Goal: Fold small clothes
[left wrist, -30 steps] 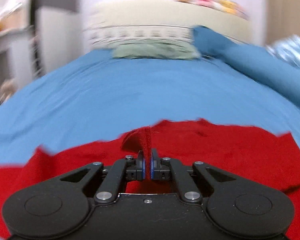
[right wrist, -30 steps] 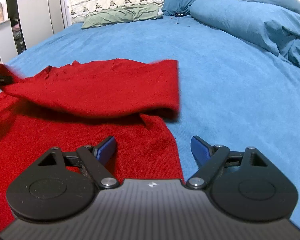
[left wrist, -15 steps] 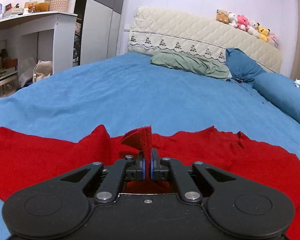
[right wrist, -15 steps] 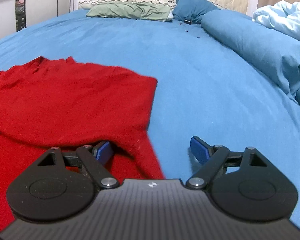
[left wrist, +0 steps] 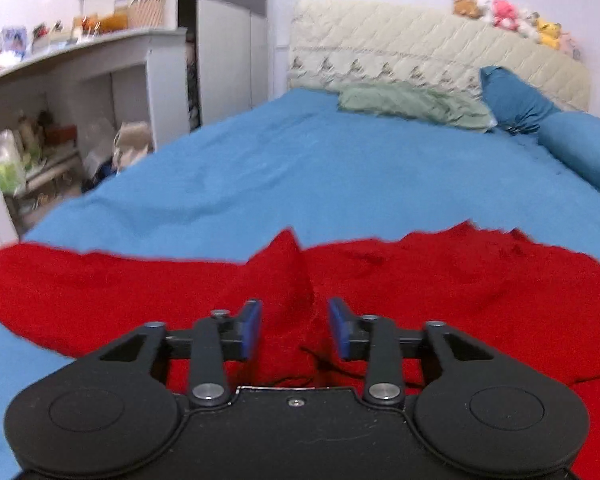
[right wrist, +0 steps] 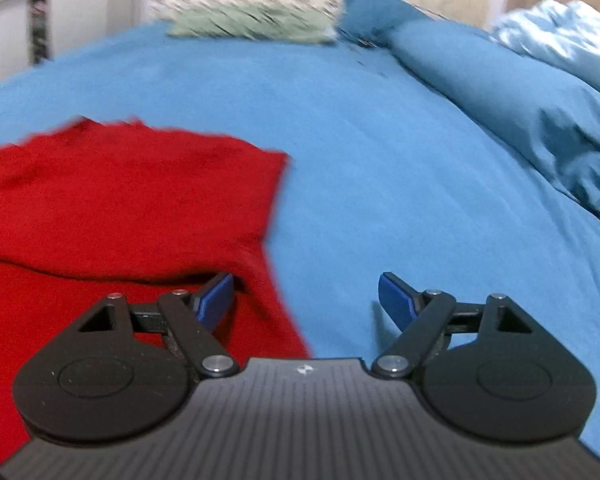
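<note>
A red knit garment (left wrist: 440, 280) lies spread on the blue bedsheet (left wrist: 320, 168). My left gripper (left wrist: 294, 330) hovers low over it with its jaws opening; a raised ridge of red cloth stands between the blue pads (left wrist: 250, 330), which no longer press on it. In the right wrist view the red garment (right wrist: 120, 200) lies folded over itself at the left, its edge running along the sheet (right wrist: 400, 160). My right gripper (right wrist: 306, 300) stands wide open over that edge, its left pad (right wrist: 216, 300) above the cloth and nothing held.
A green pillow (left wrist: 412, 106) and a dark blue pillow (left wrist: 512, 100) lie by the quilted headboard (left wrist: 420, 48). A blue bolster and a pale duvet (right wrist: 560, 44) fill the right side. A white shelf unit (left wrist: 80, 92) with clutter stands left of the bed.
My left gripper let go of the red fold it was pinching and its pads moved apart. The folded flap settled flat on the garment. My right gripper stayed open and rose slightly.
</note>
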A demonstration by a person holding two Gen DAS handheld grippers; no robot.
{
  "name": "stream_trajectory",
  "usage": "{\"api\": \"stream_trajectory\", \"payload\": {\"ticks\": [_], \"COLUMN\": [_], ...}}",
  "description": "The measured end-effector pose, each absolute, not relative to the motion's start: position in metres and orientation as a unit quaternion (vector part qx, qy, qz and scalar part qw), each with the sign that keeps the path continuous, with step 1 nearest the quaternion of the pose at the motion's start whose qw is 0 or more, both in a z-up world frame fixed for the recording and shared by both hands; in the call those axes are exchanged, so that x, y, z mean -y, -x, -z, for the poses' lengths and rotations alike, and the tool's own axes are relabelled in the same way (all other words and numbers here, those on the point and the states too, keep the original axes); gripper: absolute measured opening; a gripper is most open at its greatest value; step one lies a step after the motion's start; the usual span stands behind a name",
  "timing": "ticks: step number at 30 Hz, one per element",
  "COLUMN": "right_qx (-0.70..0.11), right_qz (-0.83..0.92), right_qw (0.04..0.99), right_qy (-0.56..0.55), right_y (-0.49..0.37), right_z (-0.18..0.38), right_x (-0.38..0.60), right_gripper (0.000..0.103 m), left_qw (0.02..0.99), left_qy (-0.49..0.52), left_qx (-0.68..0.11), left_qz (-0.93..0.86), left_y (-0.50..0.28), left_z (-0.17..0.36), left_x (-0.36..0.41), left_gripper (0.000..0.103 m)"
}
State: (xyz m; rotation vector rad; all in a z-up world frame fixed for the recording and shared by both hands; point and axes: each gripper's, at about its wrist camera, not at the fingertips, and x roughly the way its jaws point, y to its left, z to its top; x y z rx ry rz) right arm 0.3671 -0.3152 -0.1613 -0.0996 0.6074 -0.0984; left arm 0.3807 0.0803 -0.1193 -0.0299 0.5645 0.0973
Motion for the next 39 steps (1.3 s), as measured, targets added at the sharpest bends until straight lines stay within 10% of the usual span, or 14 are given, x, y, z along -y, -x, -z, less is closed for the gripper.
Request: {"api": "stream_trajectory", "payload": {"ticks": [3,28,39], "right_qx": [-0.291,-0.339,-0.302], "right_qz": [-0.006,-0.003,-0.063], "right_qw": [0.956,0.940,0.951], "right_qy": [0.041,-0.043,-0.019], "right_y": [-0.380,-0.520,-0.448], "right_z": [0.157,0.184,0.105], "right_x": [0.293,0.313,0.249], "right_gripper": [0.098,0.100,0.103], "left_qw": [0.960,0.933,0.944], "left_qy": [0.014,0.015,0.038], "left_qx": [-0.280,-0.358,-0.328], "left_qz": [0.010,0.027,0.006], "left_y": [-0.386,-0.422,-0.402], "left_z": [0.115,0.158,0.091], "left_x": [-0.065,-0.045,-0.069], "left_gripper": [0.067,0.076,0.078]}}
